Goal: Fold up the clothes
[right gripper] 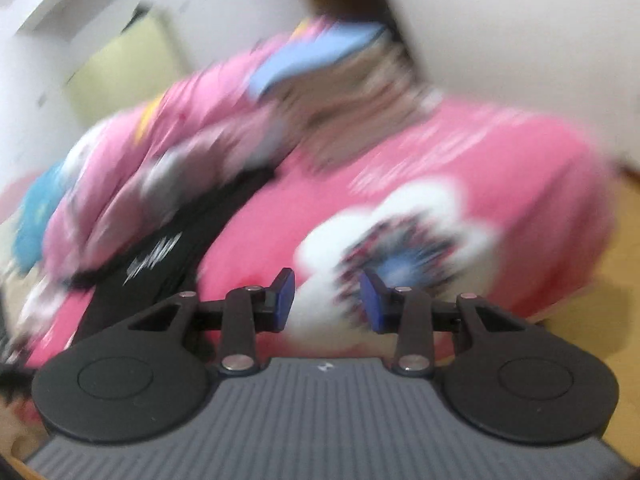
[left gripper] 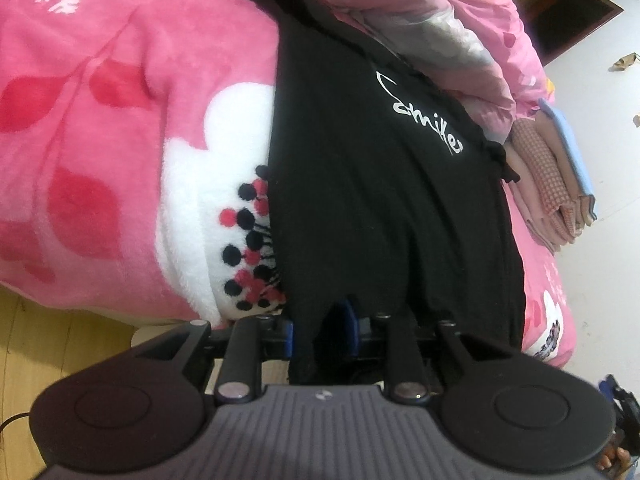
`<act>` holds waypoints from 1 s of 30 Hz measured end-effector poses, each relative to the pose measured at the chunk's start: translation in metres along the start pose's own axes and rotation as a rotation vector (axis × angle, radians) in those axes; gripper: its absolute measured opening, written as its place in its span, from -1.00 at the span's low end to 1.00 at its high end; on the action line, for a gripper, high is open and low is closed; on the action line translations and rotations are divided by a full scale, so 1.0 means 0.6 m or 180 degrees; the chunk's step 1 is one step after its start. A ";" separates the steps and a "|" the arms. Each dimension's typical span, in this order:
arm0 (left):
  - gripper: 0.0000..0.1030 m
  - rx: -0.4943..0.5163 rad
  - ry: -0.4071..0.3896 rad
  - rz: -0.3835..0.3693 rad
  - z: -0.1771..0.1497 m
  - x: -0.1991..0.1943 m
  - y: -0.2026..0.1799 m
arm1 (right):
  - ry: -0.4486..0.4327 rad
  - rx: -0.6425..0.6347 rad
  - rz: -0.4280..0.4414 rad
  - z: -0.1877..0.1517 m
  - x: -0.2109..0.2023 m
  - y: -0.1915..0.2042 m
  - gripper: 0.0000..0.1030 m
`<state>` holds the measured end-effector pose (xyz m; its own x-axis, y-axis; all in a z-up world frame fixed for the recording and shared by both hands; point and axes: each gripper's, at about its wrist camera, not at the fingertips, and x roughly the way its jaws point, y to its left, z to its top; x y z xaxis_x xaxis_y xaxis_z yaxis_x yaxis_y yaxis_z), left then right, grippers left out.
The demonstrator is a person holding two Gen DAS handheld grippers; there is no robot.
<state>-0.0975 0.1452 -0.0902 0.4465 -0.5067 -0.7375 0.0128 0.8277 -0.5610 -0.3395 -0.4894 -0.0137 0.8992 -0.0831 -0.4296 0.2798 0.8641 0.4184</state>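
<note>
A black garment [left gripper: 360, 200] with white script lettering lies stretched along the pink floral blanket [left gripper: 120, 140] on the bed. My left gripper [left gripper: 320, 328] is shut on the garment's near edge, with black cloth bunched between the blue pads. In the blurred right wrist view, my right gripper [right gripper: 326, 300] is open and empty, over the blanket's white flower print [right gripper: 400, 216]. The black garment [right gripper: 168, 248] lies to its left, apart from it.
A stack of folded clothes [left gripper: 556, 176], pink check with blue on top, sits on the bed right of the garment; it also shows in the right wrist view [right gripper: 340, 72]. A bunched pink quilt [left gripper: 440, 32] lies behind. Wooden floor [left gripper: 60, 336] borders the bed.
</note>
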 end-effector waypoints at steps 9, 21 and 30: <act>-0.54 -0.0070 0.0017 -0.0031 -0.003 0.002 -0.003 | 0.0870 0.0268 0.1022 -0.113 0.233 0.100 -0.32; -0.53 0.0089 -0.0086 -0.0056 -0.013 -0.001 -0.005 | 0.0912 -0.0266 0.0974 -0.151 0.320 0.185 -0.40; -0.66 0.0195 -0.0223 0.0003 -0.022 -0.005 -0.016 | 0.1030 -0.0258 0.0861 -0.175 0.318 0.204 -0.65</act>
<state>-0.1107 0.1358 -0.0877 0.5079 -0.4895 -0.7088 0.0660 0.8425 -0.5346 -0.1693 -0.3477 -0.1284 0.7809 0.3006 -0.5475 0.0096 0.8707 0.4917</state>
